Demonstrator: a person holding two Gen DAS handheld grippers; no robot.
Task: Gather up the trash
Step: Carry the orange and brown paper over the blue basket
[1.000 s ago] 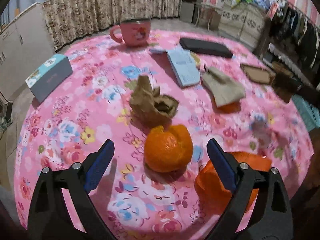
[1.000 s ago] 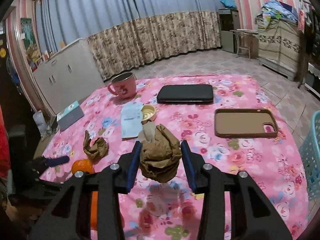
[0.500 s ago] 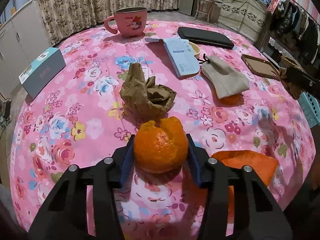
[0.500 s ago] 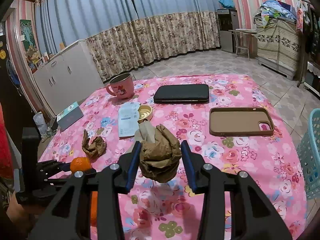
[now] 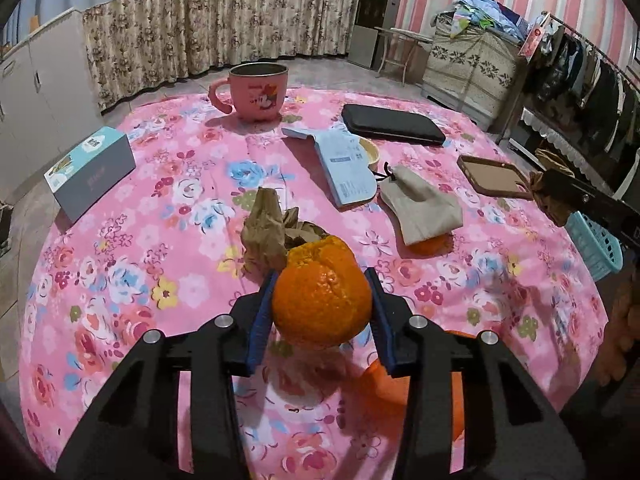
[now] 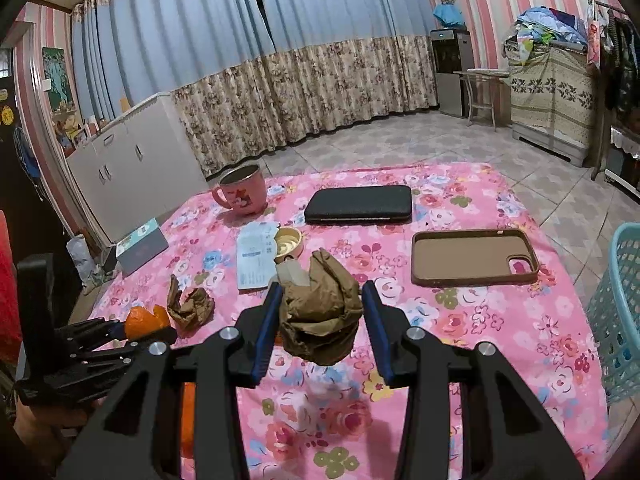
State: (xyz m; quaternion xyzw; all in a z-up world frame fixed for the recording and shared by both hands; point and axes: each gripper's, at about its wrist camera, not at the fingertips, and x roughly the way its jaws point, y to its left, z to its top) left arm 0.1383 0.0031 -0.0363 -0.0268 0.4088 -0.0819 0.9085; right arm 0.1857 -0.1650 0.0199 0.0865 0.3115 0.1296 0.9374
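Orange peel (image 5: 322, 292), now lifted clear of bench (image 5: 192, 216) above crumpled brown paper (image 5: 272, 232), clenched in my left fingers (image 5: 262, 320); right fingers (image 6: 264, 330) clench paper wad (image 6: 318, 312); carry both level to basket (image 6: 618, 312).

No wording can be read with certainty. A Minnie Mouse cartoon is printed on the pink mug (image 5: 256, 90). Print is carried by the blue-and-grey box (image 5: 90, 168) and the pale blue leaflet (image 5: 347, 168), but it is too small to be made out.
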